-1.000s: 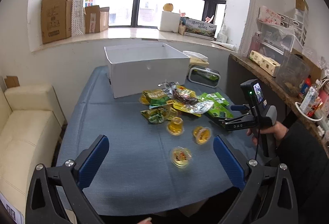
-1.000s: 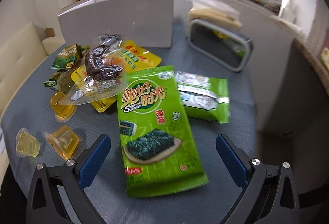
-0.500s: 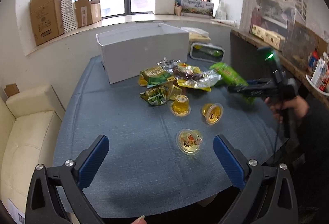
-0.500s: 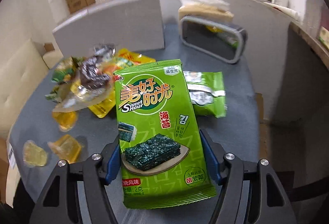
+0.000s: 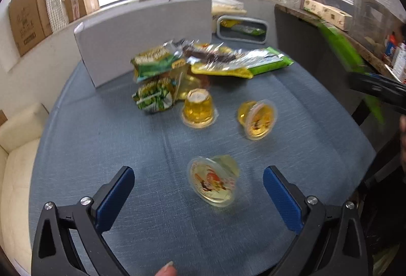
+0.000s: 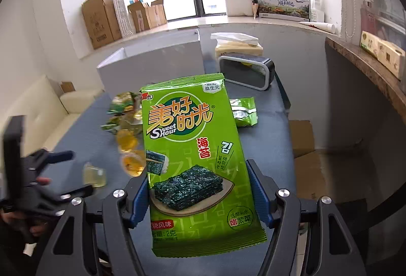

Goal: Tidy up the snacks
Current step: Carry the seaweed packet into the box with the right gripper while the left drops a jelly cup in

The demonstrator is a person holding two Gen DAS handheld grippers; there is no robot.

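Observation:
My right gripper (image 6: 198,193) is shut on a green seaweed snack packet (image 6: 195,149) and holds it up above the blue table; the packet also shows blurred at the right of the left wrist view (image 5: 347,53). My left gripper (image 5: 198,189) is open and empty, low over the table, with a jelly cup (image 5: 214,181) lying between its fingers. Two more jelly cups (image 5: 199,108) (image 5: 257,116) sit beyond it. A pile of snack packets (image 5: 192,63) lies in front of the white box (image 5: 127,48).
A grey-rimmed basket (image 5: 242,29) stands right of the white box. A second green packet (image 6: 244,111) lies on the table. A cream sofa (image 5: 15,149) is at the left, a counter with boxes (image 5: 327,12) at the right.
My right gripper closed on the seaweed packet and lifted it off the table. My left gripper moved forward and down toward the nearest jelly cup.

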